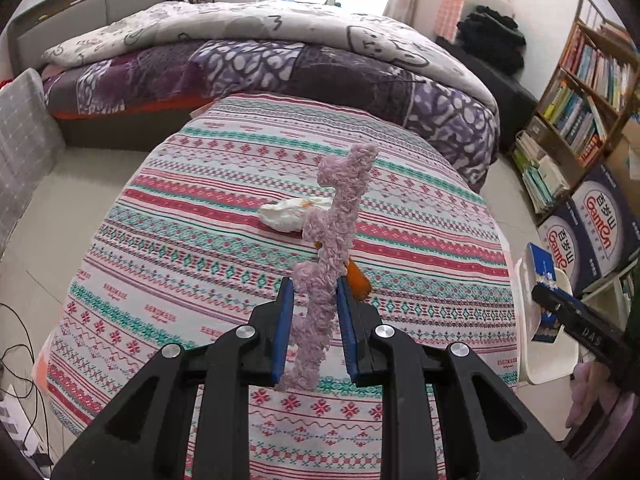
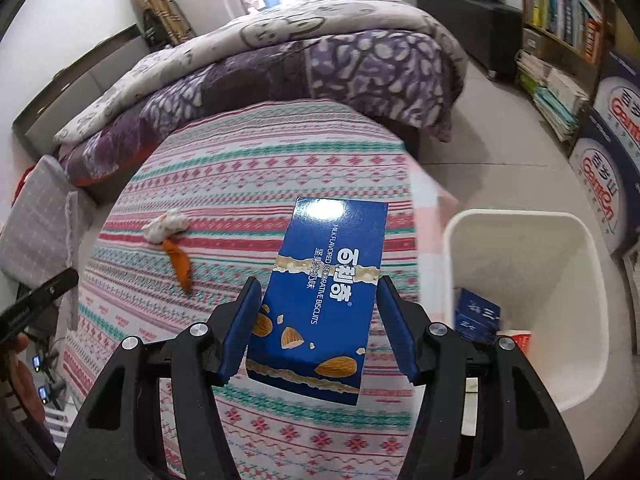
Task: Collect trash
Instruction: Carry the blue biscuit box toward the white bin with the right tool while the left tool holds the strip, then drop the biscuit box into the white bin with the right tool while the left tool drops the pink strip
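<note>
Left gripper point(image 1: 314, 296): fingers pinching the fuzzy pink strip point(image 1: 336, 248), lifting it clear for binning.
Right gripper point(image 2: 318, 324): fingers loosely bracketing the biscuit box point(image 2: 324, 300); grip uncertain, nearing the white bin point(image 2: 520, 224).

Left gripper point(image 1: 314, 294) fingers clamped; right gripper point(image 2: 318, 300) fingers clamped, both loaded.

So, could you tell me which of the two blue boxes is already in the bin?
The smaller, darker blue box lying inside the white bin; the almond biscuit box is between the right tool's fingers, over the table.
</note>
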